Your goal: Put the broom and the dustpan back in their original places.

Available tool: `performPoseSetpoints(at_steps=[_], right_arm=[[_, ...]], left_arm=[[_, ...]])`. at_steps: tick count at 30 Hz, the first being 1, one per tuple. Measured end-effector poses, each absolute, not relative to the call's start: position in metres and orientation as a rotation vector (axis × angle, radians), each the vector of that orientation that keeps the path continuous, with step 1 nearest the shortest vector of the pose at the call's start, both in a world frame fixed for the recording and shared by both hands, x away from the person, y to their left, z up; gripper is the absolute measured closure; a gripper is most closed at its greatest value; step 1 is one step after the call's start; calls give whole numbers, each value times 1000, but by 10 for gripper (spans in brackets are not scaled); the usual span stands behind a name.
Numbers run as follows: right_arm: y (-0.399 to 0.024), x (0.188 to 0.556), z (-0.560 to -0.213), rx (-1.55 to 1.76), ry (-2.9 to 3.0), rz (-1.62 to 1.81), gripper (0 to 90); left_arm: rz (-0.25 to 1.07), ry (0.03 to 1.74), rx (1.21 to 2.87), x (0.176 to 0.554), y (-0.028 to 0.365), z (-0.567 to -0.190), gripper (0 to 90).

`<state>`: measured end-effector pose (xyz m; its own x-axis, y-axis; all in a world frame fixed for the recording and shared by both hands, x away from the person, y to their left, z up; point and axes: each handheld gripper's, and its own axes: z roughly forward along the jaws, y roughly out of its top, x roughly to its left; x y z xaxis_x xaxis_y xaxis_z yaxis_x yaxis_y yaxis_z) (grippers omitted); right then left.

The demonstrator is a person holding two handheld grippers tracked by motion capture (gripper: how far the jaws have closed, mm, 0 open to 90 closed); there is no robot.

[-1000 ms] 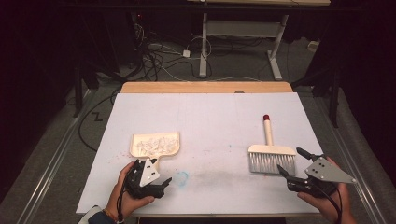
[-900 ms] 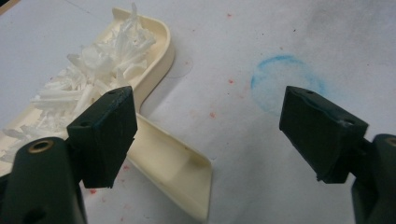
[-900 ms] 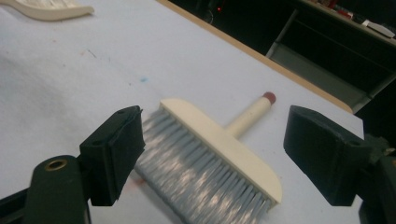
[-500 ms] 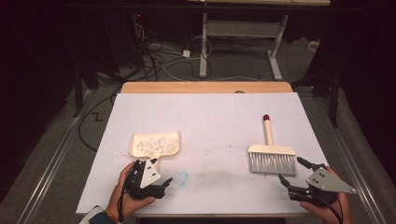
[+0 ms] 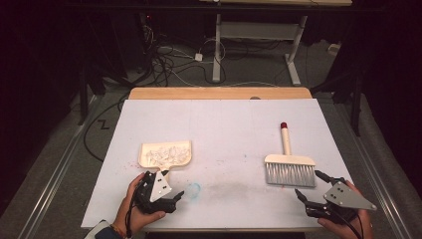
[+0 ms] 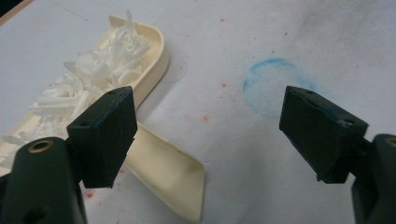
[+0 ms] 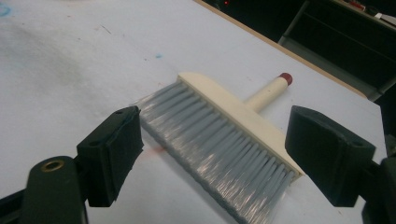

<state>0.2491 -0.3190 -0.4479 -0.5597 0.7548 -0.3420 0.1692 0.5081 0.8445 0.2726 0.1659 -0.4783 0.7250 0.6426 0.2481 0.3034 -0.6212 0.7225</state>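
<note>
Sitting at end of a sweep-up job, judging by layout: scraps already in pan, both tools lying on table, nothing gripped.

L gripper (image 5: 166, 195) resting at near edge w/ jaws spread wide, hovering just beside pan (image 5: 164, 154) handle; handle lying just under left jaw in left gripper view, not pinched.

R gripper (image 5: 318, 191) likewise spread, pointing at brush (image 5: 290, 169), bristles toward it, red-tipped handle pointing away. Apart, not touching.

Pan holding a heap of white shreds (image 6: 93, 84), prob. plastic or paper, too blurred to tell.

Faint blue ring (image 6: 271, 88) on sheet between jaws.

Next, if emptying pan: closing L on handle squarely, lifting level to avoid spilling.
</note>
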Motion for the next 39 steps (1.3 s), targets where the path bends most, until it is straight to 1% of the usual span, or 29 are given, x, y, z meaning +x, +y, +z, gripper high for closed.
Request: performPoseSetpoints(at_steps=[12,39], right_arm=[[-320,245,-447,757,2019,1020,202],[-319,248,-447,778,2026,1027,203]], left_arm=[[650,695,2262,274,162,-478,187],[639,702,2270,278,159,-480,187]])
